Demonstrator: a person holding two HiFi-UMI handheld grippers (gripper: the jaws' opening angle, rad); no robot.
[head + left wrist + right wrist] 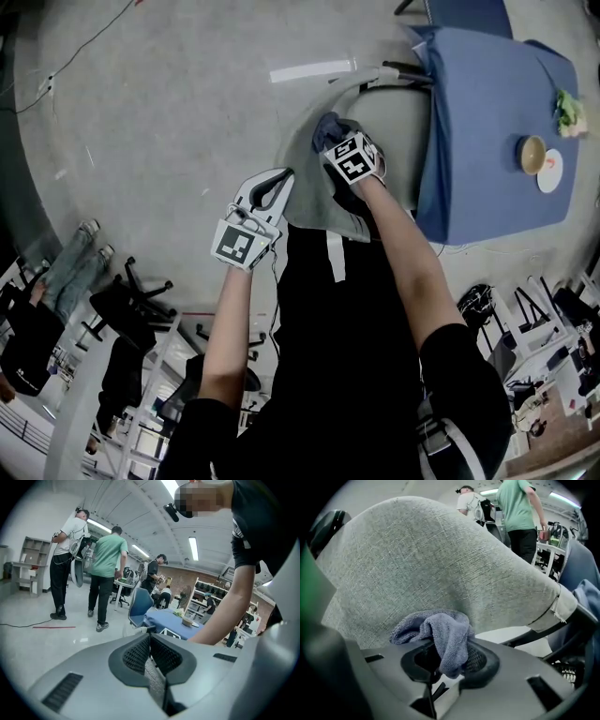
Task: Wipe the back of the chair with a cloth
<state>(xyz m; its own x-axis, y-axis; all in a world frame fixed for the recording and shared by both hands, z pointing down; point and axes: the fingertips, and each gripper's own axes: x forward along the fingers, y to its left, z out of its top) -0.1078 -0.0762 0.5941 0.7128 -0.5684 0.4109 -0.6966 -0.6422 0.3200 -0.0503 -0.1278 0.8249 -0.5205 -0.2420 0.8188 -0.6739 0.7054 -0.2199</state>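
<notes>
- Left tongs point(150, 639): smooth pale grey shell with black ribbed pads. The jaws are closed on a fold of grey weave at the near edge of the chair back point(314, 178). The marker cube carries a black-and-white square pattern. The bare forearm reaches forward from a black sleeve.
- Right tongs point(445, 651): same build, with the jaws clamped on the cloth point(440, 632). The marker cube faces up. The arm is stretched further out than the left, over the upper part of the chair back.
- Cloth: blue-grey terry with a looped pile, bunched, one end hanging down through the pads. It lies against the chair back's fabric.
- Chair back: coarse light grey woven upholstery, broad and rounded, with a black frame at the edges.
- Desk point(478, 141): draped in plain blue fabric, just right of the chair. It holds a small round bowl point(532, 155) beside a white plate point(551, 172).
- Floor point(169, 103): grey, smooth, slightly glossy.
</notes>
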